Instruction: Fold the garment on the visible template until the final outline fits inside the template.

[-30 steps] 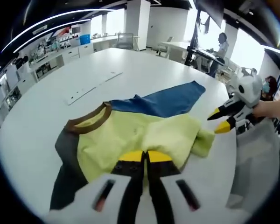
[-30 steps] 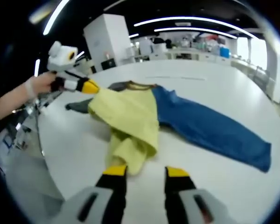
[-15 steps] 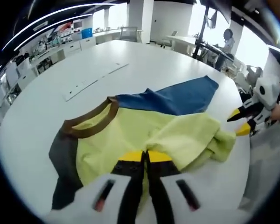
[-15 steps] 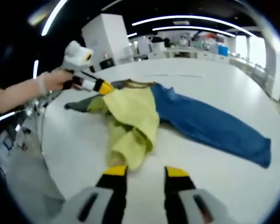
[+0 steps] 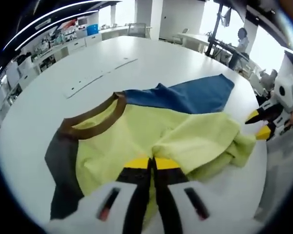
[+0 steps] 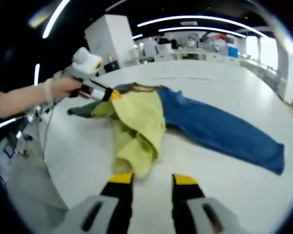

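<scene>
One garment (image 5: 151,131), pinched by the left gripper (image 5: 152,163); right gripper (image 6: 153,179) spread.

An open-plan lab under strip lighting.
A wide white table (image 5: 151,63) fronts cluttered benches (image 5: 49,56), a white pillar (image 5: 145,14), a tall white cabinet (image 6: 112,41) and bright windows (image 5: 261,48); ceiling lights (image 6: 195,22) glow overhead.

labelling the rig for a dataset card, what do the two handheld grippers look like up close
Both match: the left gripper and right gripper have black jaws capped with yellow tips, rising from a pale grey-white body. The left body carries small dark slots, one with a reddish mark. Seen from the right gripper view, the left gripper has a white housing on top. The person's hand holding it looks gloved in white.
</scene>
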The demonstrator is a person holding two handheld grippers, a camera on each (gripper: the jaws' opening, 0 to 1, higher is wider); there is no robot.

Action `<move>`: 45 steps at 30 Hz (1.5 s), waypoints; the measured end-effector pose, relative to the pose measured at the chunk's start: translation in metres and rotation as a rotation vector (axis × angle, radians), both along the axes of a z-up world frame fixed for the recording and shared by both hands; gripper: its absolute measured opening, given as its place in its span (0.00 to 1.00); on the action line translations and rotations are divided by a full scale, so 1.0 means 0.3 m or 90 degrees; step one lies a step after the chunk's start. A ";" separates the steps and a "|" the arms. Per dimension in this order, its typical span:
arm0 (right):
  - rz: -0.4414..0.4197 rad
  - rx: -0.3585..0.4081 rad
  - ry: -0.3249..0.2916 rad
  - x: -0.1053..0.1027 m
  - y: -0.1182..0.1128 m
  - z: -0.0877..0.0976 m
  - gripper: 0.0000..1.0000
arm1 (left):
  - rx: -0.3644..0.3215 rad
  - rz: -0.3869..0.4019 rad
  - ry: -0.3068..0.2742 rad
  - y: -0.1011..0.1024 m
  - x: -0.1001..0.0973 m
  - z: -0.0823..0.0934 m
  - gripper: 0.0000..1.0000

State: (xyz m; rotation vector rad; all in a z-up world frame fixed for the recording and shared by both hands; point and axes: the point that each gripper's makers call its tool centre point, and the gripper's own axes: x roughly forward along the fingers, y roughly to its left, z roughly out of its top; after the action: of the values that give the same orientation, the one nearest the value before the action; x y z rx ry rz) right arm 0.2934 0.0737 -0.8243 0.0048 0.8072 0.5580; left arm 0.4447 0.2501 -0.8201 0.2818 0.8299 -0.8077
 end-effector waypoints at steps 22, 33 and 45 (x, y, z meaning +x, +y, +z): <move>0.006 0.002 -0.009 0.004 0.014 0.016 0.28 | -0.046 -0.025 -0.060 -0.012 -0.063 0.156 0.48; 0.002 0.008 -0.012 -0.001 0.020 0.027 0.30 | -0.059 -0.045 -0.057 -0.015 -0.171 0.169 0.59; 0.005 0.023 -0.010 0.002 0.040 0.031 0.33 | -0.032 -0.036 -0.068 -0.018 -0.252 0.076 0.47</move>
State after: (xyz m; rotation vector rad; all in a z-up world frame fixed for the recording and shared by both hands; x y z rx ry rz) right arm 0.2940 0.0858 -0.8150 0.0306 0.7821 0.5789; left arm 0.3692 0.2446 -0.7974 0.3019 0.7034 -0.8589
